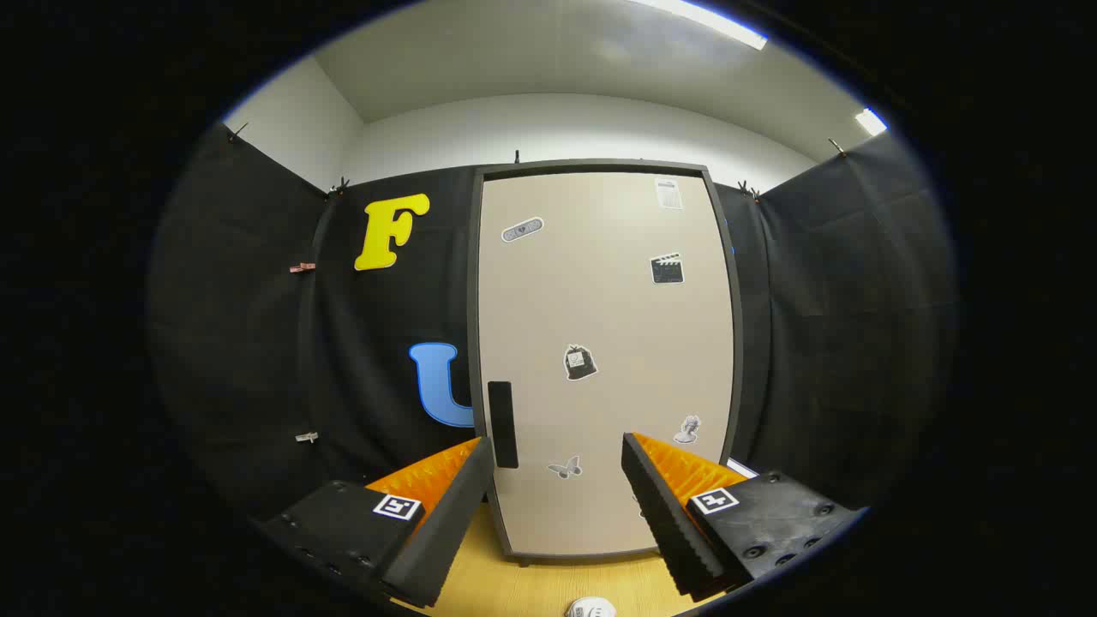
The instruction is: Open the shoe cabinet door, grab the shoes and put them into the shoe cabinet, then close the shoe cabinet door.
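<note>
The shoe cabinet (600, 283) stands upright ahead of me, its tall beige door shut inside a dark frame. Several small stickers dot the door. A dark vertical handle (502, 424) sits on the door's left edge, low down, just beyond my left fingertip. My gripper (557, 450) is open, with nothing between its fingers, which point at the lower part of the door. A white rounded object (590, 609), possibly the tip of a shoe, peeks up from below between the fingers; most of it is hidden.
The cabinet rests on a light wooden surface (548, 587) that reaches toward me. Black cloth walls (257, 360) close in on the left, right and behind the cabinet, with small clips pinned to the left panel.
</note>
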Demonstrator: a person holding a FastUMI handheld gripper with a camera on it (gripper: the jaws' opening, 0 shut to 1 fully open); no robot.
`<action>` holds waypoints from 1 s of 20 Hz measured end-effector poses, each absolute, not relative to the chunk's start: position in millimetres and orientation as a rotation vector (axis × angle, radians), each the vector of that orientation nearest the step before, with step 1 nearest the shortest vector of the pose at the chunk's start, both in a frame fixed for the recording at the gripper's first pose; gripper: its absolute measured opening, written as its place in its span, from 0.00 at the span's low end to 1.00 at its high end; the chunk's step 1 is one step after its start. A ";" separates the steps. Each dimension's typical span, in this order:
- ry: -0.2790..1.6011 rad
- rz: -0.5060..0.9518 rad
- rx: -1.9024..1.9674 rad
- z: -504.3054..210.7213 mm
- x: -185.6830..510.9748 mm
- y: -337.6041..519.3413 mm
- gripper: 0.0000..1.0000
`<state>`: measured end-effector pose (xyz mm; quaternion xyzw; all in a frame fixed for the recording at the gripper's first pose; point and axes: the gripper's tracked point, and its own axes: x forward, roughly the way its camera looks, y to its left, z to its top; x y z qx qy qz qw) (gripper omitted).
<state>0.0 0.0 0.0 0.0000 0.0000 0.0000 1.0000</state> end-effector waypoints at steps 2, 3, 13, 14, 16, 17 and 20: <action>0.000 -0.001 0.000 0.4 0.3 -0.2 0.98; 0.001 -0.002 0.000 -0.1 0.6 -0.5 0.98; -0.001 -0.006 0.001 1.0 2.7 -0.5 0.98; 0.000 -0.008 0.000 0.1 3.4 -0.7 0.98; 0.005 -0.010 0.000 -1.9 6.8 0.4 0.98; 0.011 -0.007 0.000 -3.7 9.3 2.3 0.98; 0.021 0.000 0.009 -8.4 19.1 9.1 0.98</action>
